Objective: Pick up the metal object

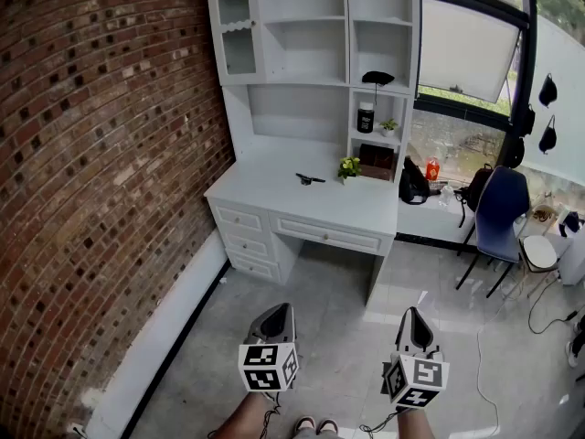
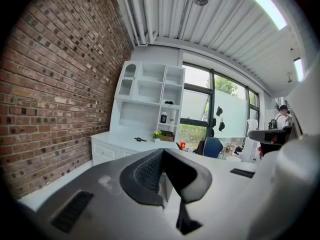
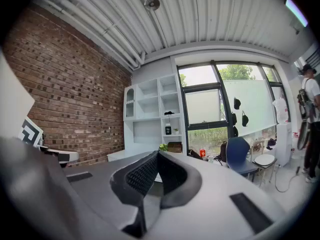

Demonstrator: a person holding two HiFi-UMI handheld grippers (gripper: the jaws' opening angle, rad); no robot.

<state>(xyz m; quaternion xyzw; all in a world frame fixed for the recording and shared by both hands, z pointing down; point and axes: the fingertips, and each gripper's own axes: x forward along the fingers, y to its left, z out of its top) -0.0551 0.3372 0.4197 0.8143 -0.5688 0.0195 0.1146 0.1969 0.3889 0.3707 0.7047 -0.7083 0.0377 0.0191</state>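
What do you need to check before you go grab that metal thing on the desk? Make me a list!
1. Metal object in sight, lying on the white desk: ok.
2. Left gripper empty: ok, nothing sits between its jaws.
3. Right gripper empty: ok, nothing sits between its jaws.
4. Jaws apart, ready to grab: not ok, both grippers are shut.
5. Near enough to reach: not ok, both grippers hang over the floor, well short of the desk.
6. Best spot to pinch the metal object: cannot tell, it looks too small from here.
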